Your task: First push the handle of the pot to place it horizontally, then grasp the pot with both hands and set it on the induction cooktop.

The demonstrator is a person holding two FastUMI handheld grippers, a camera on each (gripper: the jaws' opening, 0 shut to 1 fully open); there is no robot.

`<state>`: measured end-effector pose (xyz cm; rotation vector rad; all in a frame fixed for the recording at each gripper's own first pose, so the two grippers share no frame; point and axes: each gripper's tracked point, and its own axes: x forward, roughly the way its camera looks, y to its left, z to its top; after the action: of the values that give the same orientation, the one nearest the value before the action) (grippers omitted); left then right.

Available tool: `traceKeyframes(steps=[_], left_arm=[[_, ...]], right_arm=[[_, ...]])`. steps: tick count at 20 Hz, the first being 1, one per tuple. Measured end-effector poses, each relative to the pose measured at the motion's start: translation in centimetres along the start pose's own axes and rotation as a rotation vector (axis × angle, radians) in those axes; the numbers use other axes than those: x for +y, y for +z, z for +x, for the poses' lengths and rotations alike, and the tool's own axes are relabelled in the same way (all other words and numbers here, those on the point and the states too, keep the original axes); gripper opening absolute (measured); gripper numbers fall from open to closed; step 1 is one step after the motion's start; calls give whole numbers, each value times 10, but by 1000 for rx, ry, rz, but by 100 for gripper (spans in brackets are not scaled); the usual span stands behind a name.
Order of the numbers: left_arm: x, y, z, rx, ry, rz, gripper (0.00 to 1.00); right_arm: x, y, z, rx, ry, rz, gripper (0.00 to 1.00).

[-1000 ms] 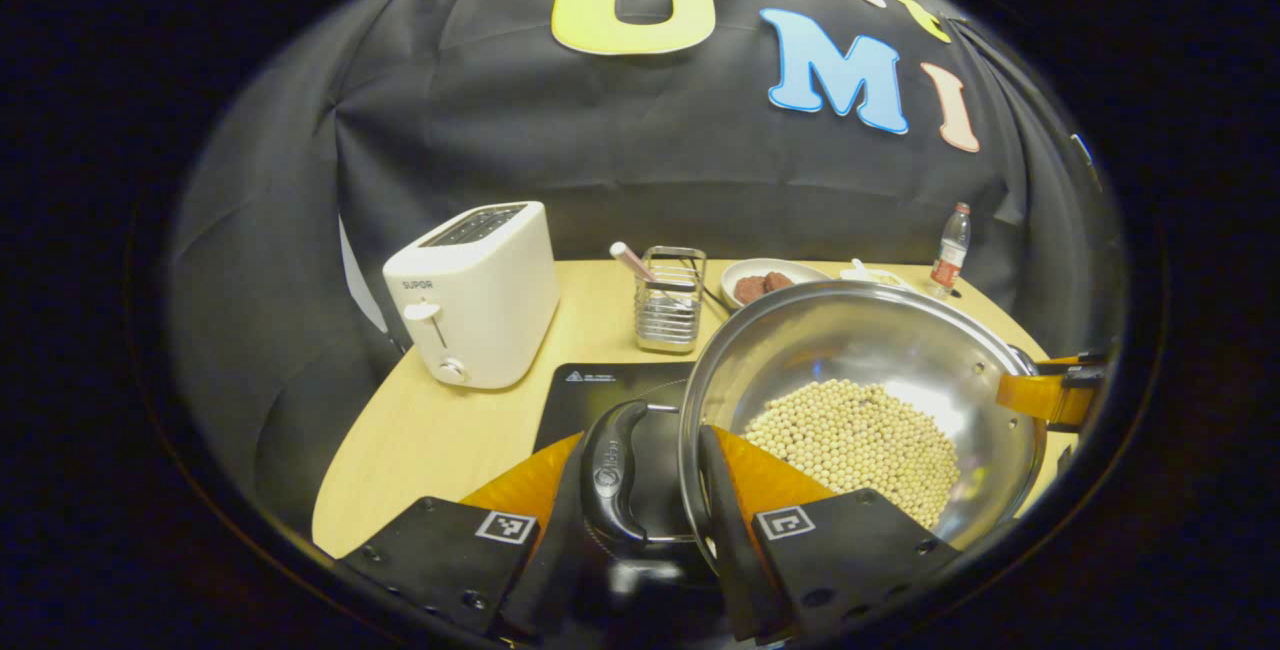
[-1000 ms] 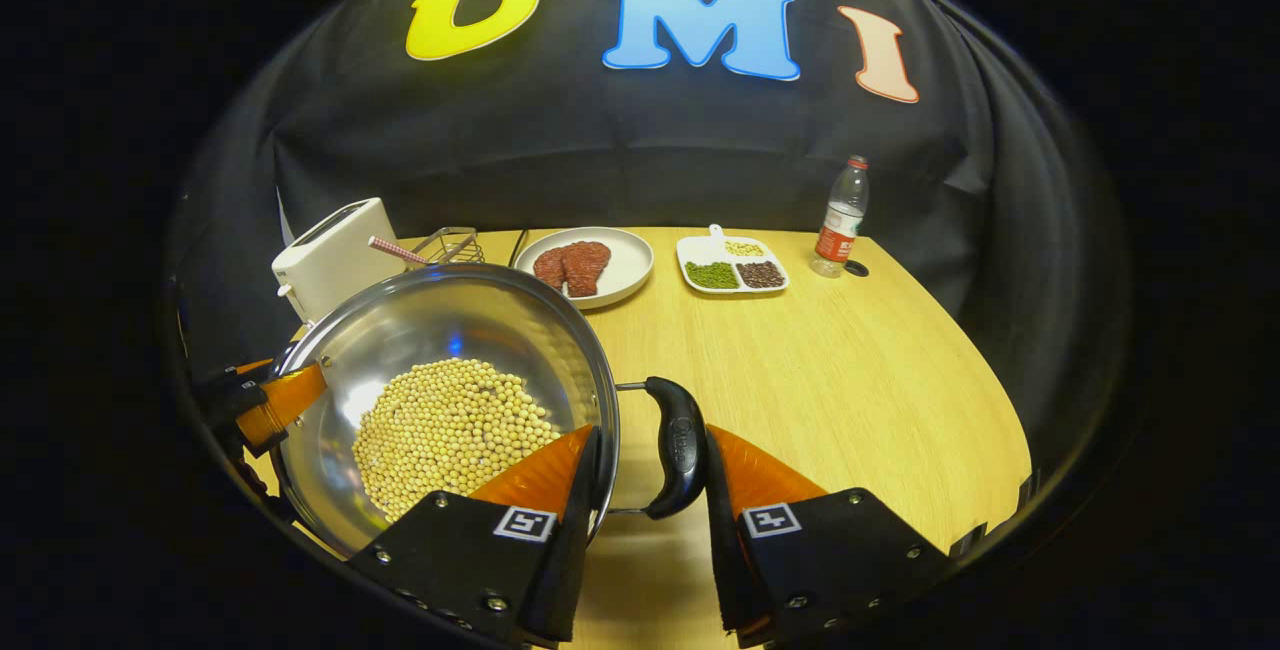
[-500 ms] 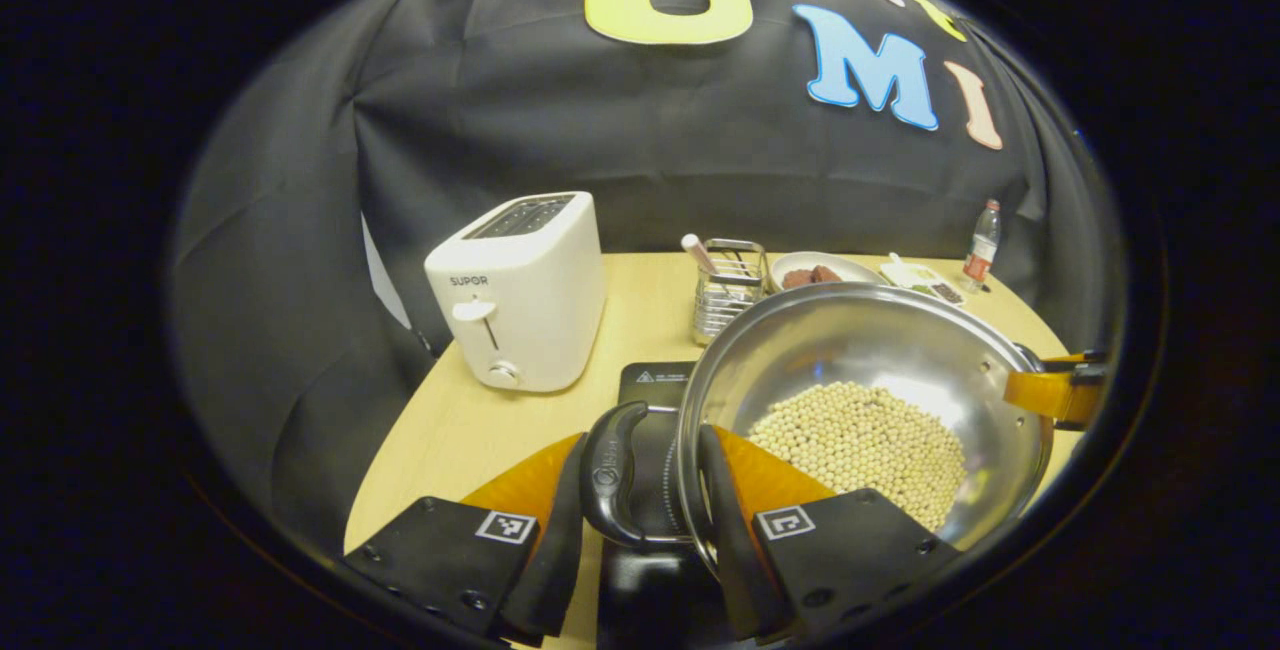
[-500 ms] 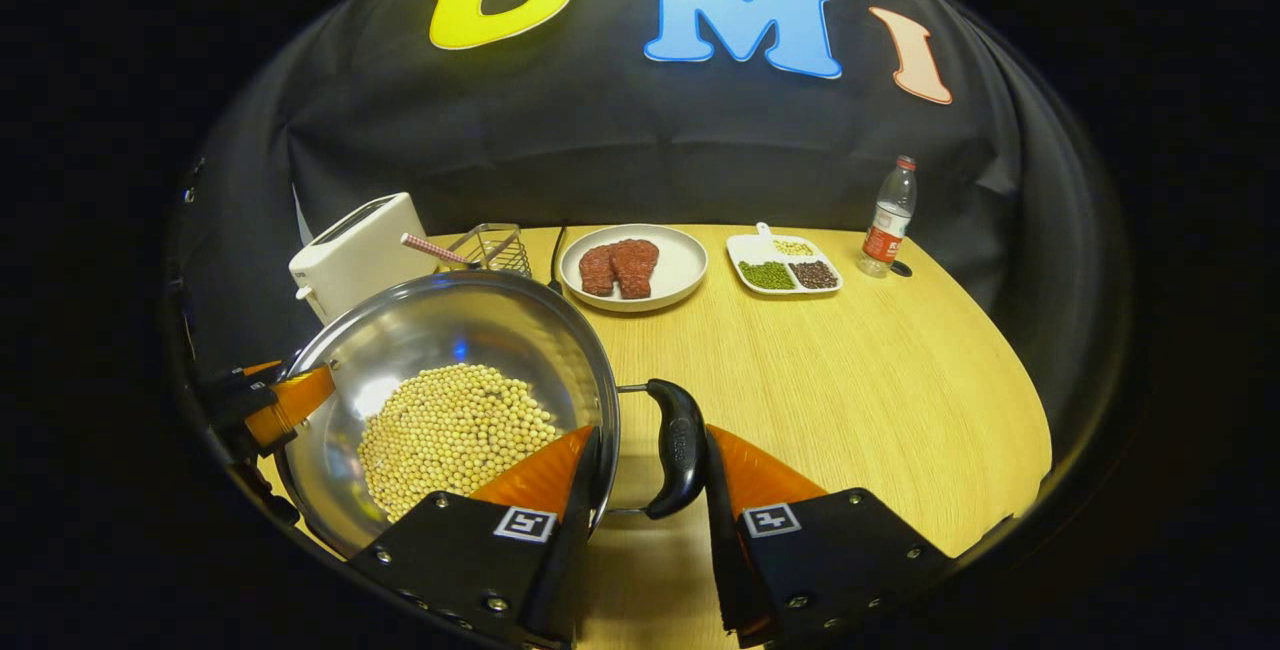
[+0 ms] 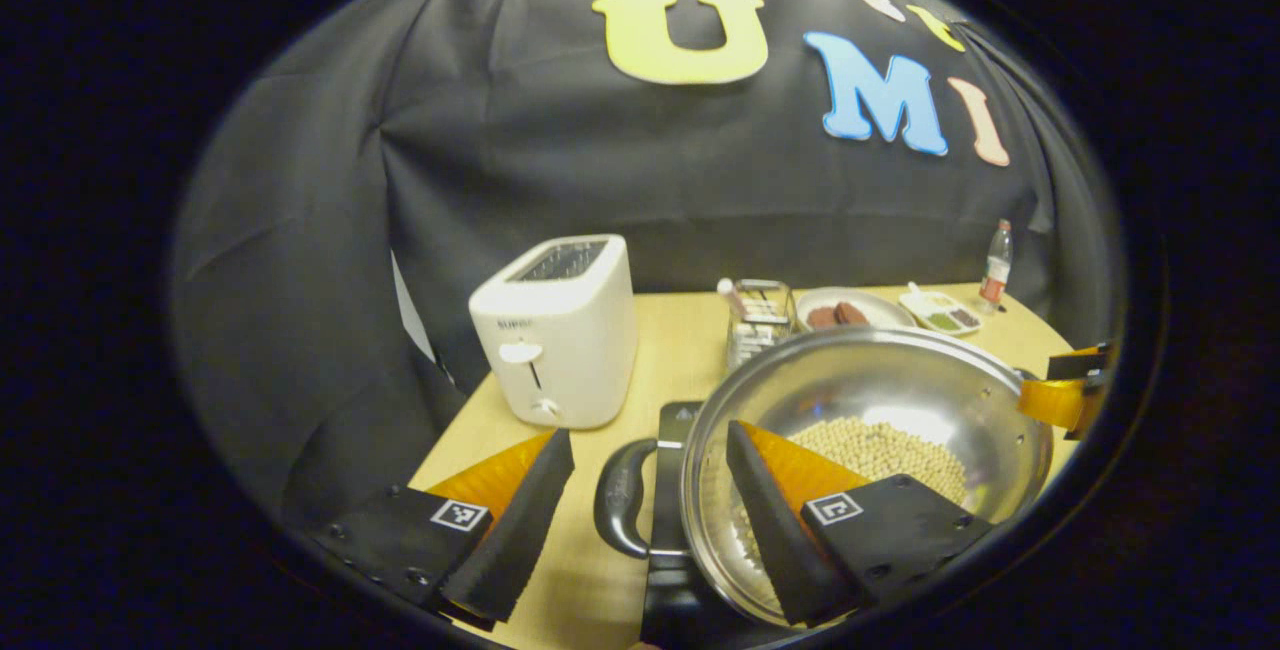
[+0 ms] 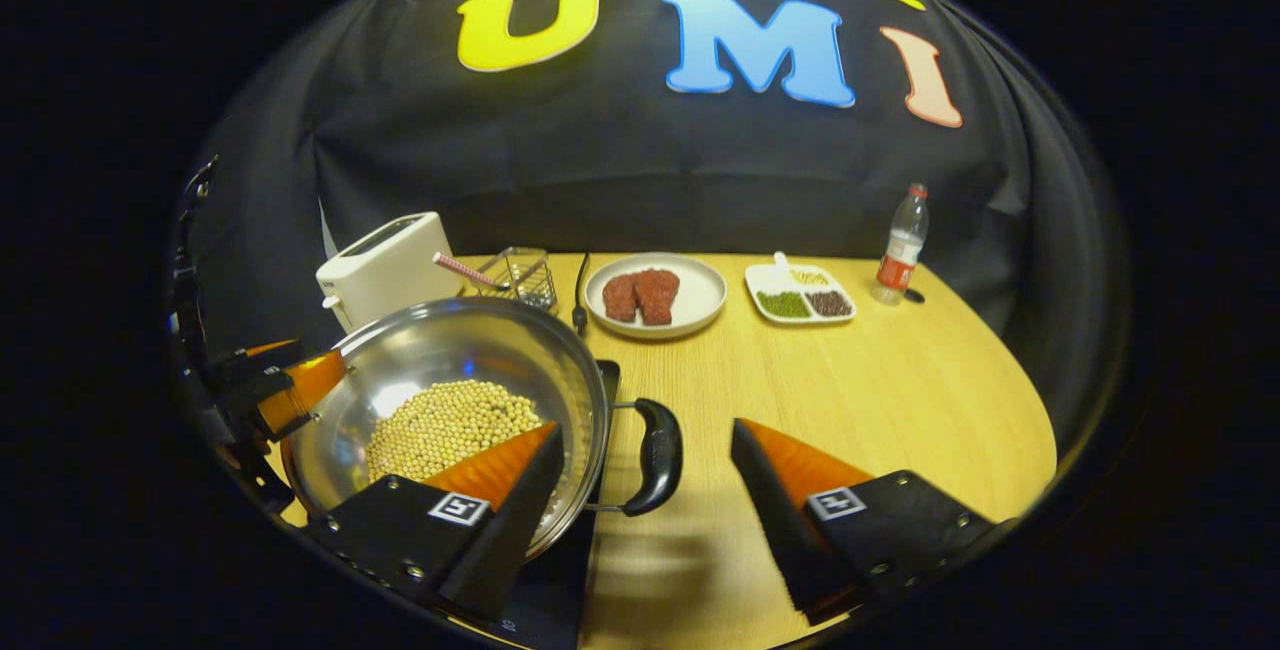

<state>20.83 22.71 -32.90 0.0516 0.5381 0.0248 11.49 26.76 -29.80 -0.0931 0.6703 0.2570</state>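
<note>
pot [image 6: 450,400] of pale beans seated on black induction cooktop [image 6: 560,580] at near left of wooden table [image 6: 860,400]. left gripper [image 5: 640,505] spread wide, fingers clear of left handle [image 5: 620,510], one finger over pot interior. right gripper [image 6: 645,490] likewise spread, straddling right handle [image 6: 655,455] without contact. toaster [image 5: 555,330] beyond cooktop; plate of meat [image 6: 655,295] farther back.

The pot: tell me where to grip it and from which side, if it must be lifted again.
Grip the pot by its two black loop handles, one gripper from each side, fingers straddling each loop. They stick out level on opposite sides; the round steel wall offers no hold, and an even lift keeps the soybeans in.
</note>
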Motion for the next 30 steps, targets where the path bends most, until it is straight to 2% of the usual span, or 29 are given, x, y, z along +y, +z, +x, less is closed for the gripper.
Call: traceKeyframes(steps=[1, 4, 10, 14, 19, 21, 24, 26, 30], left_arm=[[-8, 12, -9, -36, -3, -9, 99], [-39, 42, -39, -127, -18, -10, 99], [-123, 102, -129, -274, -73, -38, 98], [-175, 133, -198, -351, -111, -61, 99], [-223, 160, -268, -424, -147, -20, 98], [-236, 168, -285, -440, -170, -30, 99], [-245, 183, -308, -493, -198, -22, 99], [-245, 189, -317, -510, -212, 4, 100], [-238, 195, -330, -532, -217, -31, 100]], right_arm=[[-8, 5, -8, -37, -10, -19, 97], [-44, 20, -38, -132, -47, -46, 97], [-117, 43, -122, -286, -104, -69, 97], [-148, 51, -183, -334, -113, 0, 97], [-168, 67, -255, -457, -96, 20, 96], [-175, 70, -274, -485, -99, 35, 96], [-191, 75, -292, -521, -150, 29, 96], [-195, 74, -301, -526, -160, 47, 96], [-200, 79, -311, -555, -181, 50, 96]])
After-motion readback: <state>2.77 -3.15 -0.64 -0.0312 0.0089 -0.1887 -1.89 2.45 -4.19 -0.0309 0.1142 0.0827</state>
